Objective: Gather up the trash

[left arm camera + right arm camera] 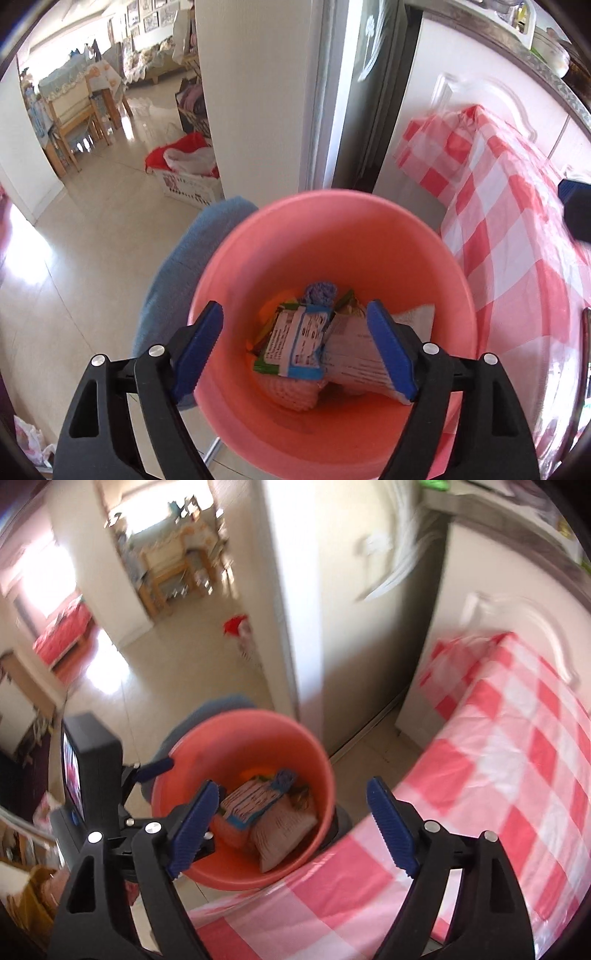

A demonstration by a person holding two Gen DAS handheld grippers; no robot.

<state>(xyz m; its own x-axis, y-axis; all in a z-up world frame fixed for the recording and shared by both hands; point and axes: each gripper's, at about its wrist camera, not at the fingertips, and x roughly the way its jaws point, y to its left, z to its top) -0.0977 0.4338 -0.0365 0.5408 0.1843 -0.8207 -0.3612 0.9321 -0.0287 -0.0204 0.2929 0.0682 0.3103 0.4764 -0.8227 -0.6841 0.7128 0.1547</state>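
you are hovering your left gripper, jaws spread and empty, over the round pink plastic bucket so wrappers are landing inside; your right gripper is gaping empty beside it.

Surface covered by red-and-white checked plastic cloth; visible part bare. Pale tiled floor beside it carries a pink bucket holding wrappers, a blue cushioned stool touching the bucket, and a white basket farther off.
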